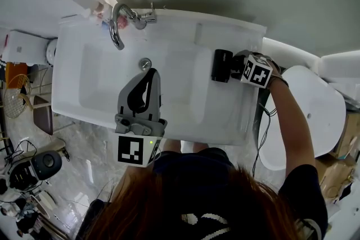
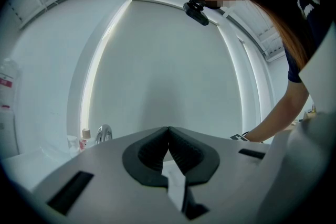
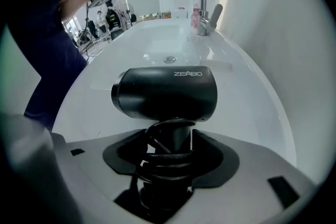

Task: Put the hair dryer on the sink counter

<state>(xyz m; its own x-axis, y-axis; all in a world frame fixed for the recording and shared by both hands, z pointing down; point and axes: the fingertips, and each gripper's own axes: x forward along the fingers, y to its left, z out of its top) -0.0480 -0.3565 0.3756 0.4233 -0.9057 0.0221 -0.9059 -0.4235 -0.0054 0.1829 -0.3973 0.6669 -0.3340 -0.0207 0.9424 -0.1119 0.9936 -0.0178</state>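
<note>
Gripping the hair dryer (image 3: 165, 93) by its handle with the right gripper (image 3: 170, 136), jaws spread wide and pressed on the black cord (image 3: 163, 160) coiled round that handle. Holding the barrel just ahead of the jaw tips and crosswise to them, handle running straight back between the pads. From the head view, keeping the hair dryer (image 1: 221, 65) at the tip of the right gripper (image 1: 235, 66), over the flat right stretch of the sink counter (image 1: 225, 109), beside the basin; cannot tell whether resting on the surface or just above it. Well apart to the left, hovering the left gripper (image 1: 149, 73) over the basin, jaws clenched together on nothing (image 2: 168, 131).

Counting one hair dryer, two grippers, one faucet (image 1: 116, 25) at the back edge, one drain (image 1: 145, 63) in the basin.

Looking at the hair dryer: matte black, a short stubby barrel with pale lettering on its side, a round handle wrapped in its own cord.
</note>
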